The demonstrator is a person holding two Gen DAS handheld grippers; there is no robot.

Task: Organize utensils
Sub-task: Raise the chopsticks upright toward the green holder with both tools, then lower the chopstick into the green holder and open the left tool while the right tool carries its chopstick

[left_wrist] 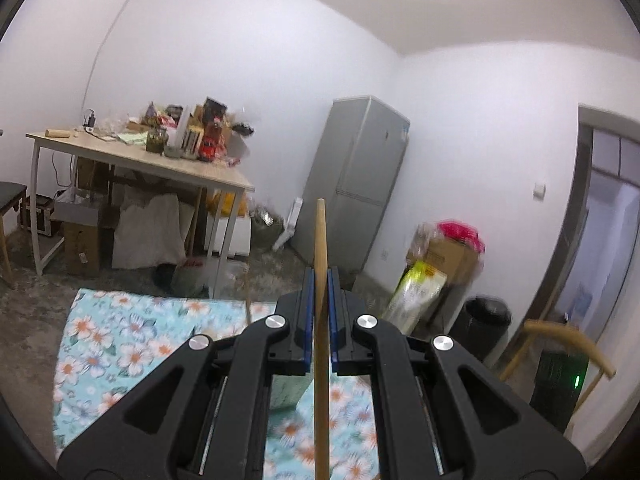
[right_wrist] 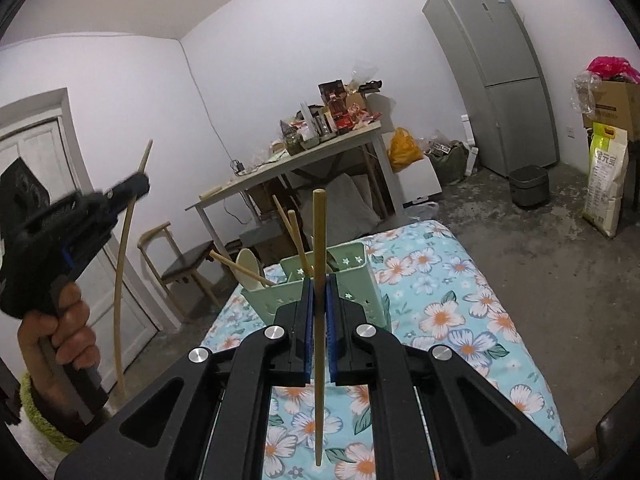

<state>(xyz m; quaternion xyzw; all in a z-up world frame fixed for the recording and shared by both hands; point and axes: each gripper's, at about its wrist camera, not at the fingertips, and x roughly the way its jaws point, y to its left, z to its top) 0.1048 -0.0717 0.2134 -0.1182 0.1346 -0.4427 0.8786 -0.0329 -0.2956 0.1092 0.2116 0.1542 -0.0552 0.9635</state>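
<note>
My left gripper (left_wrist: 321, 280) is shut on a wooden chopstick (left_wrist: 320, 236) that stands upright between its blue pads, raised above the floral cloth (left_wrist: 120, 336). My right gripper (right_wrist: 319, 284) is shut on a second wooden chopstick (right_wrist: 319, 232), also upright. Just beyond it stands a green utensil holder (right_wrist: 356, 276) on the floral cloth (right_wrist: 460, 304), holding several chopsticks (right_wrist: 298, 240) and a pale spoon (right_wrist: 249, 270). In the right wrist view the left gripper (right_wrist: 138, 186) shows at the left in a person's hand (right_wrist: 66, 332), with its chopstick (right_wrist: 124, 256) hanging down through it.
A cluttered wooden table (left_wrist: 140, 156) stands behind the cloth, with boxes and bags under it. A grey fridge (left_wrist: 360, 184) is against the far wall, a black bin (left_wrist: 486, 320) and a rice bag (left_wrist: 416, 292) beside it. A wooden chair (right_wrist: 180, 264) stands left of the cloth.
</note>
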